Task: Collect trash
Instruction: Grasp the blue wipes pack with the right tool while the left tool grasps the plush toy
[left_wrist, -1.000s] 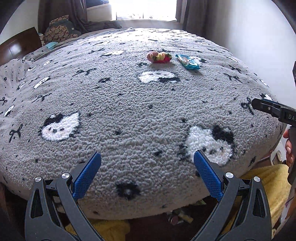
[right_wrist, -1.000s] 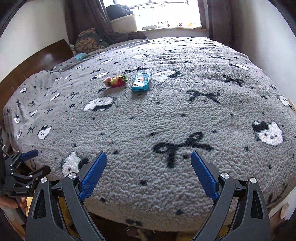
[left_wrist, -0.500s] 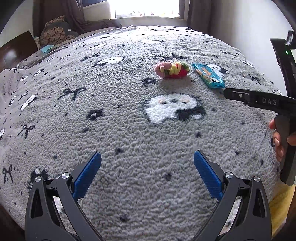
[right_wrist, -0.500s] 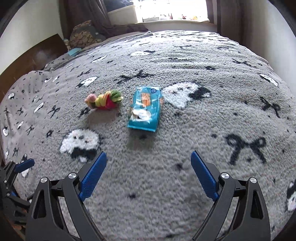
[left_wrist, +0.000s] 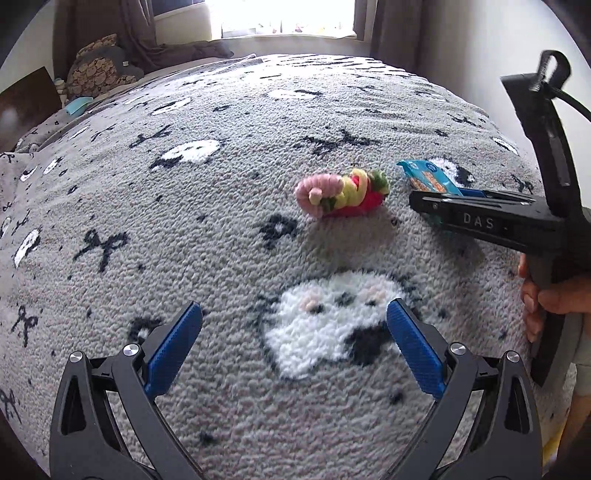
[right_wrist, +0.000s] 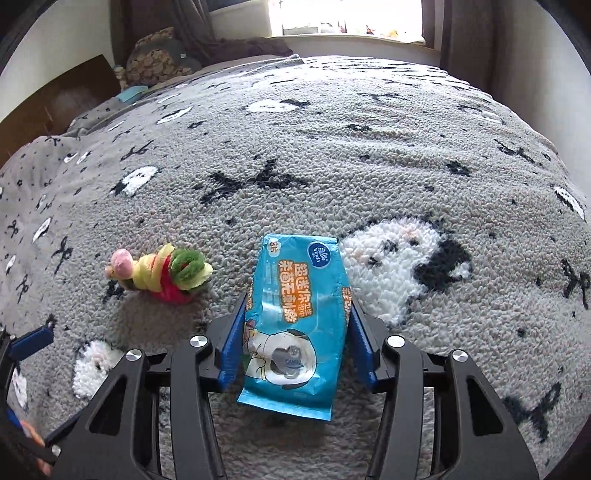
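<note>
The right gripper (right_wrist: 295, 336) clenched the slick packet (right_wrist: 295, 321), which might slip; the left gripper (left_wrist: 293, 347) gaped empty.

Bed (right_wrist: 369, 155) fills both views, draped in a grey fleece blanket (left_wrist: 184, 229) with white faces and black bows. Lying on it: a blue wipes packet (right_wrist: 295, 317), and at its nine o'clock, close by, a pink-yellow-green-red fuzzy bundle (right_wrist: 166, 273). Patterned pillow (right_wrist: 155, 59) at eleven o'clock.
</note>
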